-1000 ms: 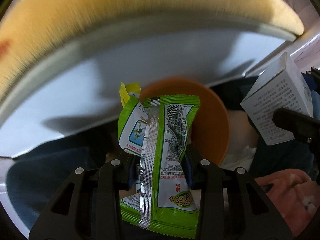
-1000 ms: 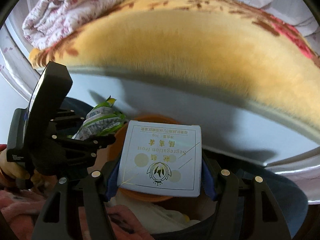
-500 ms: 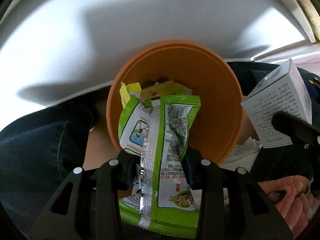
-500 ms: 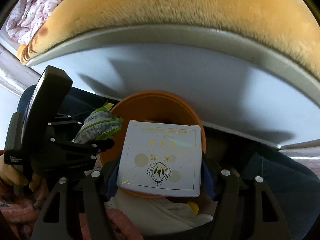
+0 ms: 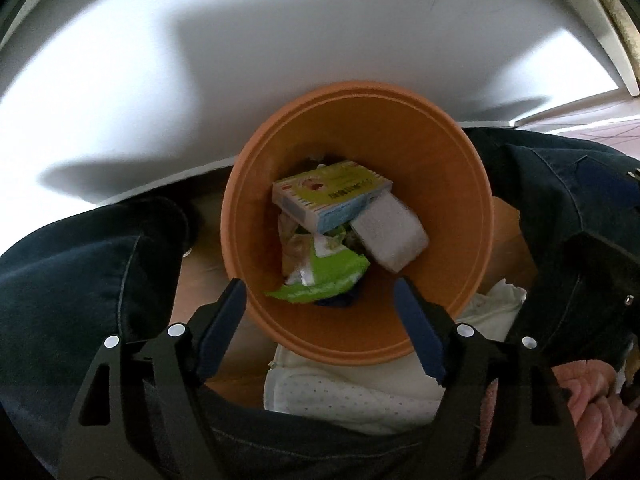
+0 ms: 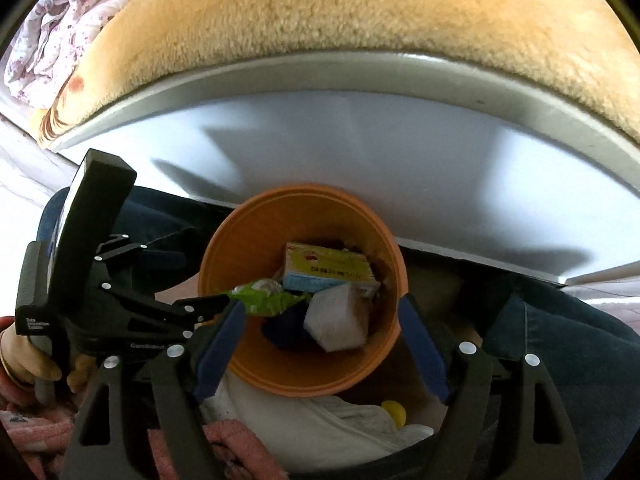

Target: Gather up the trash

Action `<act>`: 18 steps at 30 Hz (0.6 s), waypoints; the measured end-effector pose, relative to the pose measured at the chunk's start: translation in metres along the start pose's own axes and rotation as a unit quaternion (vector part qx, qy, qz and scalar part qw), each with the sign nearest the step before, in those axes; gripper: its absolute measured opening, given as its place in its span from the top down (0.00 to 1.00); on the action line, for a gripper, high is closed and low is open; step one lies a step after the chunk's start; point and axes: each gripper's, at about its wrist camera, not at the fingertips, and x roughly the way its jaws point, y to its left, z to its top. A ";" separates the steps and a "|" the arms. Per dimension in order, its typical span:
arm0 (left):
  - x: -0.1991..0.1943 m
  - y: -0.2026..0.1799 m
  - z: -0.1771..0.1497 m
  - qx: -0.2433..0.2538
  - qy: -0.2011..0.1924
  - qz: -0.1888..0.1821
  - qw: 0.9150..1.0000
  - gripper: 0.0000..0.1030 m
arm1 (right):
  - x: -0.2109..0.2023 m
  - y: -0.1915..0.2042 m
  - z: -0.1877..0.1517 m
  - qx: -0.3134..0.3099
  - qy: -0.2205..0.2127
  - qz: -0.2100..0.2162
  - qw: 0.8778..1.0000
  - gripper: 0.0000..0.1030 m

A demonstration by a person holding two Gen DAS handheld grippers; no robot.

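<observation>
An orange bin point(image 5: 452, 168) point(image 6: 224, 264) stands on the floor between a person's legs. Inside lie a green snack wrapper point(image 5: 320, 276) point(image 6: 264, 298), a white box point(image 5: 390, 236) point(image 6: 338, 322) and a yellow-and-blue carton point(image 5: 332, 196) point(image 6: 326, 270). My left gripper point(image 5: 320, 300) is open and empty just above the bin's near rim. It also shows in the right wrist view point(image 6: 224, 300) at the bin's left edge. My right gripper point(image 6: 320, 312) is open and empty above the bin.
A white bed frame panel point(image 6: 360, 148) with a yellow fleece blanket point(image 6: 360, 12) rises behind the bin. Legs in dark jeans point(image 5: 80, 280) flank it. White cloth point(image 5: 352, 396) and pink fabric point(image 5: 592, 400) lie near the front.
Both grippers opened. The green wrapper dropped from the left one and the white box from the right one into the bin.
</observation>
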 end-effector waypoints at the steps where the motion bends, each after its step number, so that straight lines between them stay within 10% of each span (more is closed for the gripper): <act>1: -0.001 0.000 0.000 0.000 -0.001 -0.001 1.000 0.27 | -0.002 -0.001 -0.001 0.002 -0.003 -0.001 1.000 0.25; 11: -0.031 0.000 -0.004 -0.009 -0.034 0.008 0.999 0.25 | -0.026 -0.005 0.002 0.007 -0.028 -0.003 1.000 0.24; 18: -0.106 -0.001 -0.002 -0.002 -0.139 0.051 0.989 0.25 | -0.078 0.002 0.019 -0.004 -0.106 -0.011 0.994 0.24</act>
